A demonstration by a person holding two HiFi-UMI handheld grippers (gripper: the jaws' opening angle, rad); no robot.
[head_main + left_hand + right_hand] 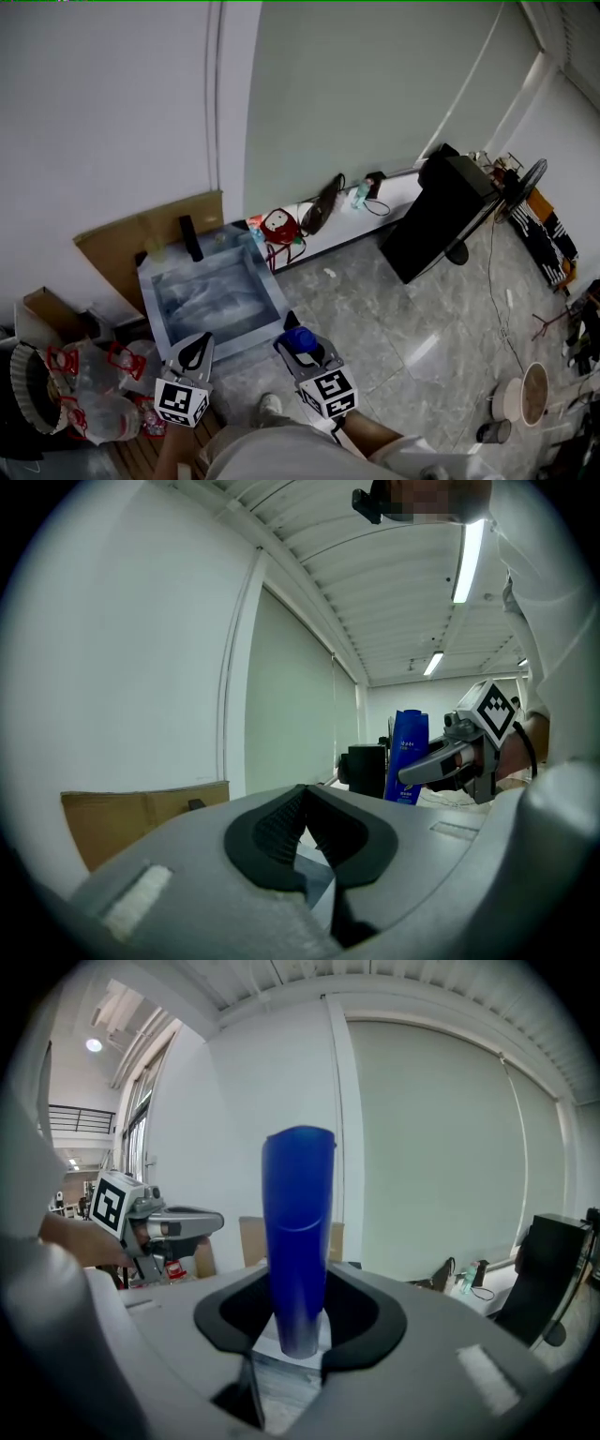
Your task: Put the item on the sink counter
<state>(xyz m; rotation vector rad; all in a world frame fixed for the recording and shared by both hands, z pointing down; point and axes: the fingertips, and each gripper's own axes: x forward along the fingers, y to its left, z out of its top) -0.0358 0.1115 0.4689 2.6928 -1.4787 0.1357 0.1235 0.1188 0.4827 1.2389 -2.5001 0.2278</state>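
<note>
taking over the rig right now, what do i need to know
Right gripper: shut on the blue bottle, held upright.
Left gripper: shut, empty, beside the right one.
Sink counter: just ahead of both grippers, against the wall.
Done: bottle is in the grip and off any surface.
Left: set it on the sink counter and release.

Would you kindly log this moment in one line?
left gripper: shut, empty | right gripper: holds blue bottle upright | sink: ahead, bottle not placed

Bright, even indoor light; fisheye edges darkly vignetted.
</note>
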